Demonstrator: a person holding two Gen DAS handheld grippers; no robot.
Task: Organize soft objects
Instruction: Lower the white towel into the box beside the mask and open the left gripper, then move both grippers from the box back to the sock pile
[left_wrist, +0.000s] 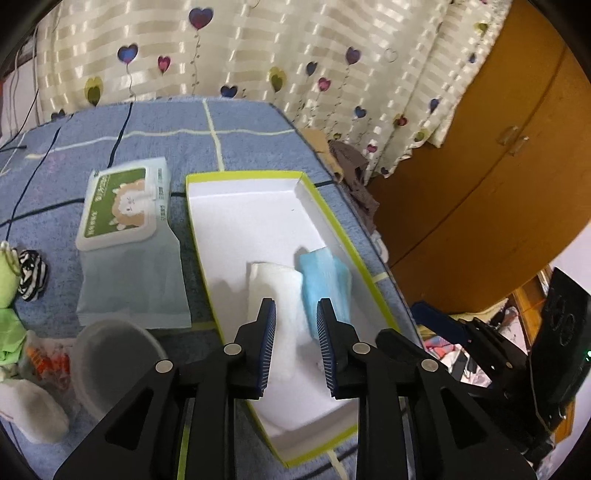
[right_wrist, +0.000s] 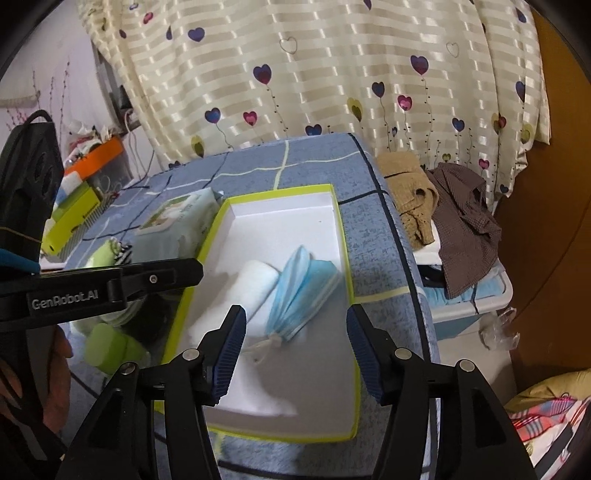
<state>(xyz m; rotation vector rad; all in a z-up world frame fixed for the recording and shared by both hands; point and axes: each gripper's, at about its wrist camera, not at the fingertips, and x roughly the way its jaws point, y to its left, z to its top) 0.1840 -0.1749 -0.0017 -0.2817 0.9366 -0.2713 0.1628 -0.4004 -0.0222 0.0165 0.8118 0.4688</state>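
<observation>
A lime-edged white box (right_wrist: 334, 206) holds a white cloth (right_wrist: 255, 286) and pale blue masks (right_wrist: 303, 291); the worktop (left_wrist: 240, 122) cover is blue with pale lines.

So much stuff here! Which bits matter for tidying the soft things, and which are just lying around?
Part of the job:
- white box with green rim
- white folded cloth in it
- blue face masks in it
- green soft items, still outside

Just lying about:
- wet-wipes pack
- grey bowl
- clothes beside the table
</observation>
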